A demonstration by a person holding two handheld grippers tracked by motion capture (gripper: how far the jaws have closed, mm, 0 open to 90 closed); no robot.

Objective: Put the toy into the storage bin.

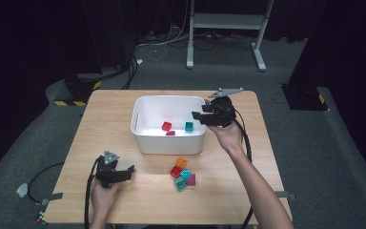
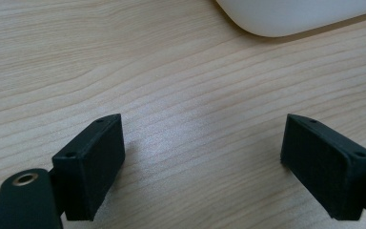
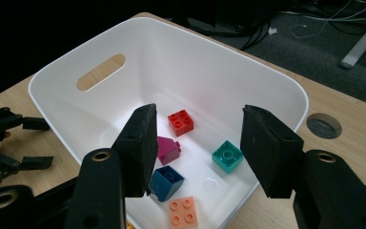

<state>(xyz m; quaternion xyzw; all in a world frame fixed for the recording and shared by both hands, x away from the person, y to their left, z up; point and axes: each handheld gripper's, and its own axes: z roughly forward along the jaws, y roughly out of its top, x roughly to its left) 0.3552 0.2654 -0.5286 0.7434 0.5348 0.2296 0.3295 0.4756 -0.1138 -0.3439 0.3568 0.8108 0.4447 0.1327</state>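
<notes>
A white bin [image 1: 143,143] stands mid-table. My right gripper [image 1: 201,112] hangs open over its right rim, nothing between the jaws. In the right gripper view [image 3: 198,124], the bin [image 3: 100,71] holds a red brick [image 3: 180,122], a magenta brick [image 3: 167,148], a teal brick [image 3: 227,156], a blue brick [image 3: 167,182] and an orange brick [image 3: 183,211]. A small pile of bricks [image 1: 183,174] lies on the table in front of the bin. My left gripper [image 1: 127,172] rests open at the front left; in its own view [image 2: 202,143] the jaws frame bare wood.
The wooden table [image 1: 105,124] has a round cable hole [image 3: 323,125] beyond the bin's right side. A bin corner [image 2: 290,19] lies ahead of the left jaws. Cables trail off the front edge. A white desk frame [image 1: 226,21] stands on the floor behind.
</notes>
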